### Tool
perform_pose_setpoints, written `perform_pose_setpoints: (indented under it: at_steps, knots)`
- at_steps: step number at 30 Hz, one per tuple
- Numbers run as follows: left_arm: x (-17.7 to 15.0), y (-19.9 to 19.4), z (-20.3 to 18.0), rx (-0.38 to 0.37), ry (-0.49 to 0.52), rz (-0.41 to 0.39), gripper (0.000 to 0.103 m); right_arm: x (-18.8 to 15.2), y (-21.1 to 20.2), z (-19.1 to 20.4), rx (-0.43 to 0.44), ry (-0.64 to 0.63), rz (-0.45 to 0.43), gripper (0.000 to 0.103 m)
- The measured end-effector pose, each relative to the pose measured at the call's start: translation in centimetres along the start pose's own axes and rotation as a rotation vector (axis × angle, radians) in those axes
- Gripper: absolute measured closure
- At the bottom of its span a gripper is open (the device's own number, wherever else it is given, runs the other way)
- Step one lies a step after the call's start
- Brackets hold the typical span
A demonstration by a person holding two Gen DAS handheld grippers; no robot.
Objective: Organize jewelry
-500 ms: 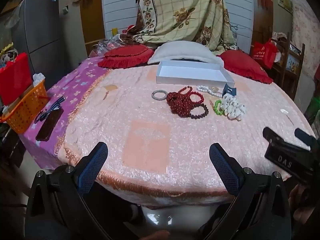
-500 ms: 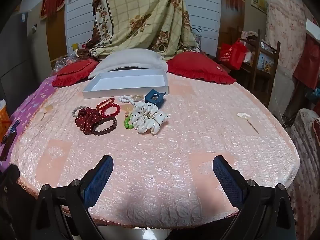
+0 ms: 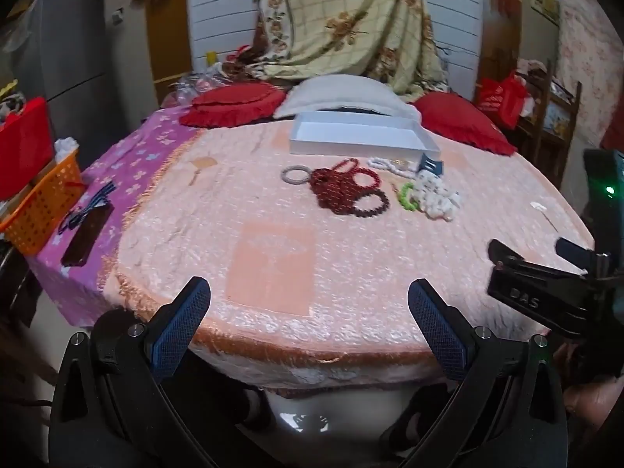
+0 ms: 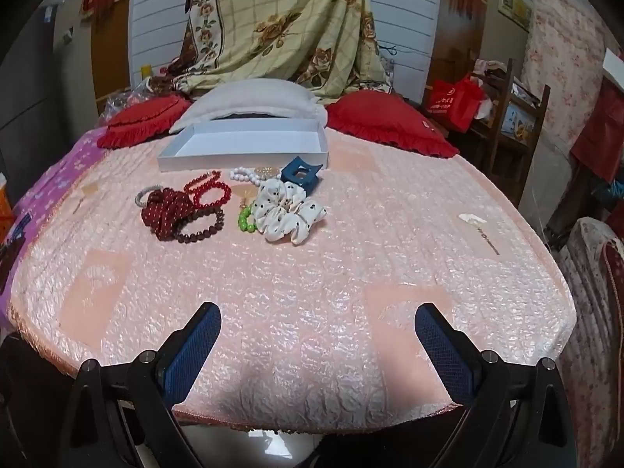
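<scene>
A pile of jewelry lies mid-table: a red dotted scrunchie [image 4: 165, 210], a red bead bracelet [image 4: 208, 191], a dark bead bracelet [image 4: 202, 230], a green bead bracelet [image 4: 245, 221], a white dotted scrunchie [image 4: 286, 210], a pearl bracelet [image 4: 243, 174], a blue hair claw [image 4: 300, 173] and a grey hair tie [image 3: 294, 174]. An empty white box [image 4: 241, 146] stands behind them. My left gripper [image 3: 312, 312] and right gripper [image 4: 318, 335] are both open and empty at the near table edge, far from the pile. The right gripper also shows in the left wrist view [image 3: 546, 273].
A pink quilted cloth [image 4: 312, 292] covers the round table. Red cushions [image 4: 386, 123] and a white pillow [image 4: 249, 97] lie at the back. An orange basket [image 3: 41, 202] and a dark phone [image 3: 87, 234] sit at the left. A small hairpin [image 4: 477, 226] lies at the right.
Both grippers have moved slightly forward toward the table; the jewelry and the box have not moved.
</scene>
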State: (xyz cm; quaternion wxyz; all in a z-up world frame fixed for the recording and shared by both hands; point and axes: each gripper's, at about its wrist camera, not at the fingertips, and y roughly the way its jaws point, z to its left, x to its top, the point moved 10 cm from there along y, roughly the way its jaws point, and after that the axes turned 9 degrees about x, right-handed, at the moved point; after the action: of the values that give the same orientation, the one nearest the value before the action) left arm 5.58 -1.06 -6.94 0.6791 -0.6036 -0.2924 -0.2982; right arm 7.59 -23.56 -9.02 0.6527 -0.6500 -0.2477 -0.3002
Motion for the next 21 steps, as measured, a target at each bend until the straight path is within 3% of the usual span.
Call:
perform_pose_setpoints:
  at_steps: [3, 14, 21]
  knots:
    - [0.3, -0.3, -0.4, -0.026, 0.007, -0.016, 0.001, -0.2, 0.2, 0.1, 0.001, -0.008, 0.012, 0.004]
    - [1.4, 0.9, 3.2, 0.100, -0.061, -0.009, 0.001, -0.4, 0.3, 0.9, 0.000, -0.034, 0.029, 0.004]
    - [0.8, 1.7, 3.1, 0.099, -0.035, 0.019, 0.001, -0.6, 0.4, 1.2, 0.001, -0.041, 0.033, 0.004]
